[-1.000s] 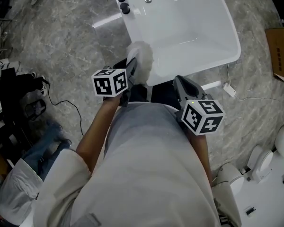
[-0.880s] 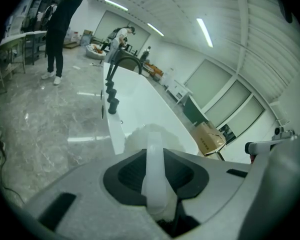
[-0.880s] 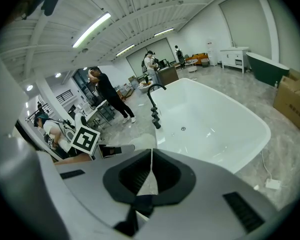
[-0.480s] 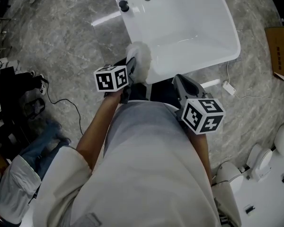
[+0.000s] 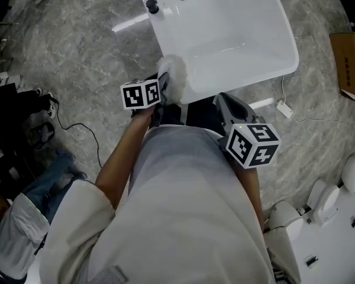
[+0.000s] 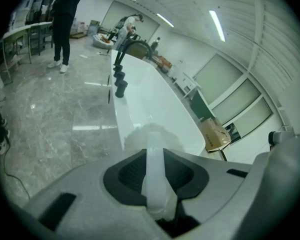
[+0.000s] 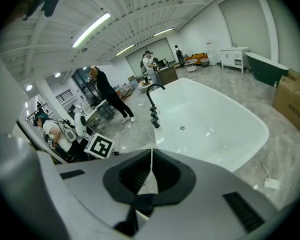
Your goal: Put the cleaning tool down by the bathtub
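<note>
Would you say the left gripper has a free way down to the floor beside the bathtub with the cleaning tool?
Probably yes. The left gripper, shut on the handle of the cleaning tool, is at the near corner of the bathtub, and the floor to its left looks bare; the cable lies well off.

Bathtub (image 5: 236, 46) cut off at top, cardboard box (image 5: 349, 64) cropped at right, cleaning tool (image 6: 153, 159) handle end inside left tool (image 6: 157, 184)

I read no words, brands or numbers anywhere. My left white marker cube (image 5: 141, 94) and right white marker cube (image 5: 252, 144): black square patterns only.
</note>
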Tool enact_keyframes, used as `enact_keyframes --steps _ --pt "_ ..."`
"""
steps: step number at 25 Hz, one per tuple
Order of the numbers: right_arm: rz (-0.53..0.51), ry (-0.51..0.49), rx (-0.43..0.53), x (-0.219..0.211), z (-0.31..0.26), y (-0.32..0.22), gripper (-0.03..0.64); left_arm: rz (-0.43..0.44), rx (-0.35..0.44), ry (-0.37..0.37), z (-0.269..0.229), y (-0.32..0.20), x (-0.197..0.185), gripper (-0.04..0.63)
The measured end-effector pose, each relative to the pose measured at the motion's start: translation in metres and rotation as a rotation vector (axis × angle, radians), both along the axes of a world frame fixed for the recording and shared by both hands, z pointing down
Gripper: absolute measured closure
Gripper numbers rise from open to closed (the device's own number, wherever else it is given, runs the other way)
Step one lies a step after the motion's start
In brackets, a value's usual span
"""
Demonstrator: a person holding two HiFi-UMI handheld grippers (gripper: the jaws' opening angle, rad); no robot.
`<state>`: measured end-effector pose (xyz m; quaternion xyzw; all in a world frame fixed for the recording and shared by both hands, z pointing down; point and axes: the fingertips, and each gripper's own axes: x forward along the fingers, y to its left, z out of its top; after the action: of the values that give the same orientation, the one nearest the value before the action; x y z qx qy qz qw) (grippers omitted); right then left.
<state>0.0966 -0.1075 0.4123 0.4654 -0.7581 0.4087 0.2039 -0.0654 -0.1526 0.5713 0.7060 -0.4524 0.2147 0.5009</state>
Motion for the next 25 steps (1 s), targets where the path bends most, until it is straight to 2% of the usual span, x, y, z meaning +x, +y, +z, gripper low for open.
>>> enact_keyframes --steps 9,21,25 --pt "0.006 0.015 0.006 0.007 -0.002 0.001 0.604 0.022 -0.036 -0.052 0.026 0.006 0.003 0.511" --pt "-0.008 0.016 -0.012 0.007 0.003 -0.002 0.604 -0.002 -0.072 -0.030 0.051 -0.001 0.020 0.510" --pt "-0.032 0.038 -0.005 0.005 0.003 -0.003 0.604 -0.005 -0.088 -0.058 0.064 0.000 0.020 0.510"
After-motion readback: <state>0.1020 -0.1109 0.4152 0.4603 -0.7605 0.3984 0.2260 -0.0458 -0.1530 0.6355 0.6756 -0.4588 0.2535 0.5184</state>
